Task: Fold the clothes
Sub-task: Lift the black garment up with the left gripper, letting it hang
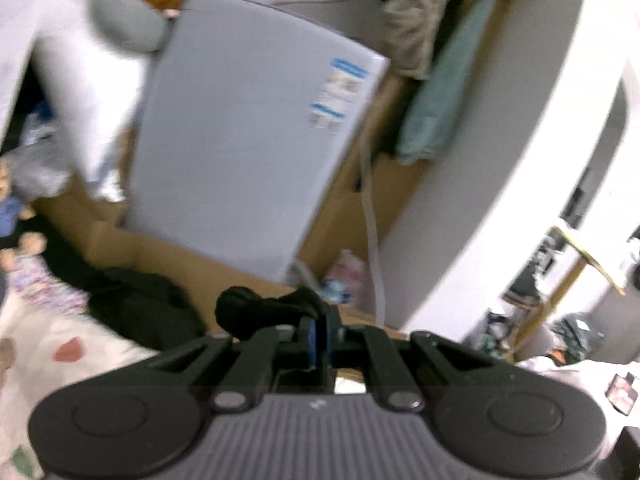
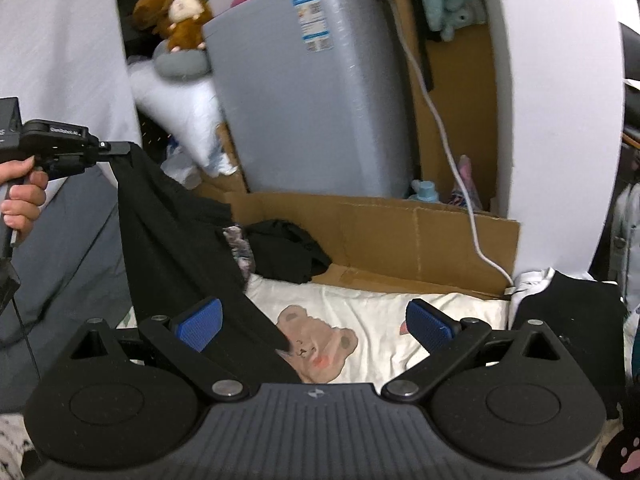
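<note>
My left gripper [image 1: 319,334] is shut on a black garment [image 1: 264,310], whose bunched edge pokes out past the blue pads. In the right wrist view the left gripper [image 2: 130,148] holds that black garment [image 2: 176,240] up high at the left, and the cloth hangs down in a long strip across my right gripper's left finger. My right gripper [image 2: 316,324] is open, and its blue pads [image 2: 430,326] stand wide apart above the cream bear-print sheet [image 2: 360,312]. Nothing sits between its pads.
A second black clothes heap [image 2: 286,250] lies at the sheet's far edge by flattened cardboard [image 2: 400,236]. A grey appliance [image 2: 308,92] stands behind, with a white cable [image 2: 452,152] and a plush toy [image 2: 180,16]. Another dark garment [image 2: 568,312] lies at the right.
</note>
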